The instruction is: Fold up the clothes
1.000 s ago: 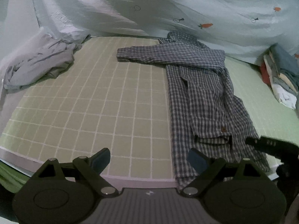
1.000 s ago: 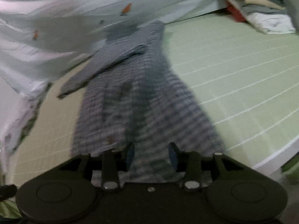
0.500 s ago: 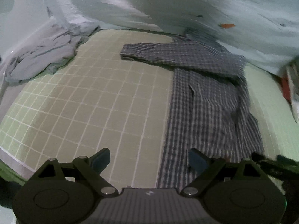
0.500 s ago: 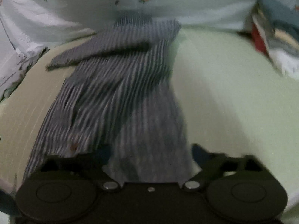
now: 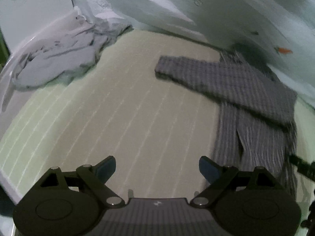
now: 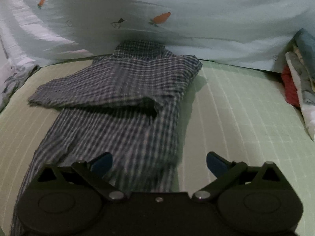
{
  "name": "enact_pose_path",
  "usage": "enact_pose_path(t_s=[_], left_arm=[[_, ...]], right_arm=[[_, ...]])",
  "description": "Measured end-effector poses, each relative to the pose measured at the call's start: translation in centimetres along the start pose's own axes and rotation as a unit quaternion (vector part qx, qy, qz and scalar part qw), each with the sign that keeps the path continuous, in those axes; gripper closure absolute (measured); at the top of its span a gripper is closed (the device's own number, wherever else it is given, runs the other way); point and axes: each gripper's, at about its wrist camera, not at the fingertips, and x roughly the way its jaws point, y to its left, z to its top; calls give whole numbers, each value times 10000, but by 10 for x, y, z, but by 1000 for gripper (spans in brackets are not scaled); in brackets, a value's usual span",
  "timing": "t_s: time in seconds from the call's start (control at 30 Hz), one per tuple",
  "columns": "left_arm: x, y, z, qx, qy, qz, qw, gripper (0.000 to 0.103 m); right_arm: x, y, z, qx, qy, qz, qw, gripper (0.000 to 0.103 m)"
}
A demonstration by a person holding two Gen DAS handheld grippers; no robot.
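Observation:
A blue-grey checked shirt (image 6: 122, 102) lies on the green gridded mat (image 6: 236, 118), folded lengthwise, with one sleeve laid across its chest and reaching left. My right gripper (image 6: 159, 162) is open above the shirt's lower part, with nothing between its fingers. In the left wrist view the same shirt (image 5: 256, 102) lies to the right, its sleeve (image 5: 187, 70) pointing left. My left gripper (image 5: 157, 169) is open over bare mat (image 5: 128, 108), left of the shirt's body. The other gripper's dark tip (image 5: 303, 167) shows at the right edge.
A crumpled pale grey garment (image 5: 59, 59) lies at the mat's far left. A pale sheet with carrot prints (image 6: 177, 9) hangs along the back. A stack of folded clothes (image 6: 299, 74) sits at the far right. The mat's near left edge (image 5: 7, 179) is close.
My right gripper has opened and let go of the shirt's lower part, which now lies flat. Both grippers have moved forward over the mat, the left one swinging left.

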Motion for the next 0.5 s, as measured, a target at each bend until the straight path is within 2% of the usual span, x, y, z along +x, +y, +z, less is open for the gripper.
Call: enact_pose_path(t_s=[0.13, 0.23, 0.4, 0.43, 0.5], left_arm=[[39, 3, 44, 58, -33, -23, 10000, 12], [73, 8, 78, 250, -1, -5, 9997, 12], [128, 8, 130, 341, 180, 46, 9992, 12], [136, 7, 136, 326, 192, 38, 9993, 12], [151, 5, 148, 260, 209, 22, 9994, 12]], right_arm=[[26, 17, 23, -454, -83, -170, 9988, 1], [49, 23, 39, -648, -25, -281, 9975, 7], [88, 31, 64, -924, 111, -452, 9946, 26], [93, 31, 68, -911, 107, -445, 9948, 27], [98, 29, 72, -782, 61, -412, 9961, 38]])
